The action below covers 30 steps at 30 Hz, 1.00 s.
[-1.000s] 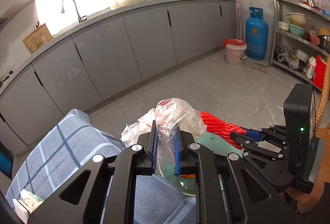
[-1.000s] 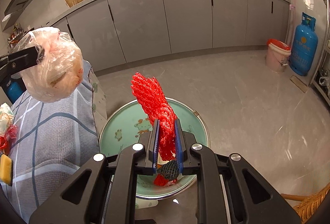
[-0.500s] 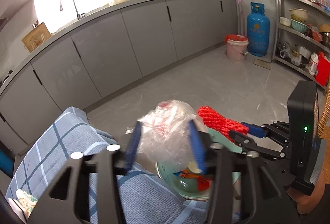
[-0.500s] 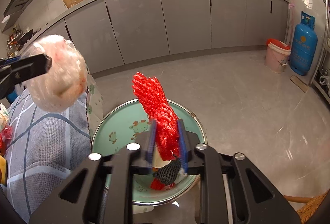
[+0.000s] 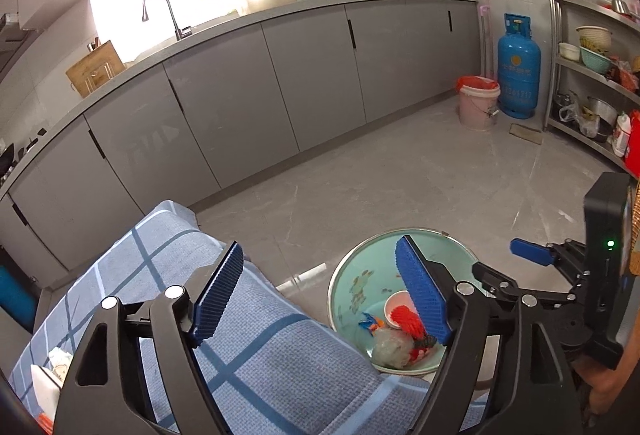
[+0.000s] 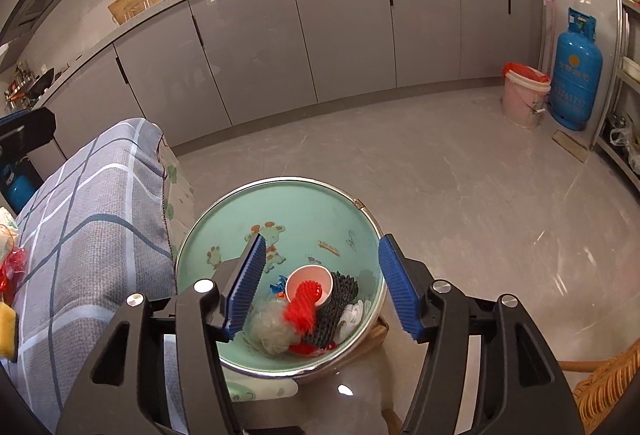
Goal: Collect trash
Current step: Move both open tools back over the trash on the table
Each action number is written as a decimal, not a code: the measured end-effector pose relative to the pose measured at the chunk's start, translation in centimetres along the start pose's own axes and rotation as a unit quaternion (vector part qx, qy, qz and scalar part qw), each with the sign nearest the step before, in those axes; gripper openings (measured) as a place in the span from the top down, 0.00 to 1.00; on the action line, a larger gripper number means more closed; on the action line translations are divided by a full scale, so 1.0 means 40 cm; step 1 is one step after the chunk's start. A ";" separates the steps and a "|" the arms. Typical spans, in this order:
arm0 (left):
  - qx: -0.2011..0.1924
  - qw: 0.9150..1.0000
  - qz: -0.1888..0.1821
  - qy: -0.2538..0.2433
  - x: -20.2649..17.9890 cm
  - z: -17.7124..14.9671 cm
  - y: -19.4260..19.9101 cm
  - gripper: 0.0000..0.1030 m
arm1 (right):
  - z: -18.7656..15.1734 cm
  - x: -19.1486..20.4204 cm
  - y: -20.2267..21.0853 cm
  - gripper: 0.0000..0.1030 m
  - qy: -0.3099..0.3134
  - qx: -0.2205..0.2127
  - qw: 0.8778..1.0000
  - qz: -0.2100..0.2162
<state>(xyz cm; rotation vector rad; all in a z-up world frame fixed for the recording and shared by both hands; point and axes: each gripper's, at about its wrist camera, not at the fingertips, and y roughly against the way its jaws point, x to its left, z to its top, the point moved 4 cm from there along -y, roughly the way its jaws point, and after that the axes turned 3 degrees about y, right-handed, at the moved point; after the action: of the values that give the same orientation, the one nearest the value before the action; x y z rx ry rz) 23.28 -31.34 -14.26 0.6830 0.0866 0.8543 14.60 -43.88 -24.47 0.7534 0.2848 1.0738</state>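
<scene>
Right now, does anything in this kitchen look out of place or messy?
Mostly no. The trash sits inside the green basin: a red net half stuffed into a paper cup, and a crumpled plastic bag. A few scraps lie on the checked cloth.

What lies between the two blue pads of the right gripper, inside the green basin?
In the right wrist view, the open right gripper frames a white cup with red net spilling from it, beside black net, all lying in the green basin.

The blue gas cylinder point(image 6: 575, 69) carries white digits reading roughly "3361717". Above them sits a sun-like emblem with characters too small to read. Nothing else is legible.
</scene>
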 end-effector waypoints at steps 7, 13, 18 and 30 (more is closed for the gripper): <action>-0.008 1.000 0.011 0.008 0.025 -0.018 0.058 0.21 | -0.020 0.021 0.052 0.36 0.006 -0.003 1.000 -0.006; -0.015 1.000 0.016 0.014 0.049 -0.027 0.105 0.20 | -0.013 0.048 0.081 0.36 0.013 -0.009 1.000 -0.006; -0.026 0.999 0.027 0.023 0.081 -0.032 0.146 0.20 | 0.002 0.085 0.104 0.35 0.029 -0.017 0.999 -0.002; -0.047 0.995 0.060 0.067 0.209 -0.065 0.263 0.15 | 0.028 0.213 0.167 0.34 0.071 -0.035 0.997 0.012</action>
<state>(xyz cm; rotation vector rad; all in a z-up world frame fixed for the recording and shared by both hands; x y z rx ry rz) 20.99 -19.15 -8.51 0.5470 0.1262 1.0127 14.65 -35.18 -17.92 0.6197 0.3579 1.1566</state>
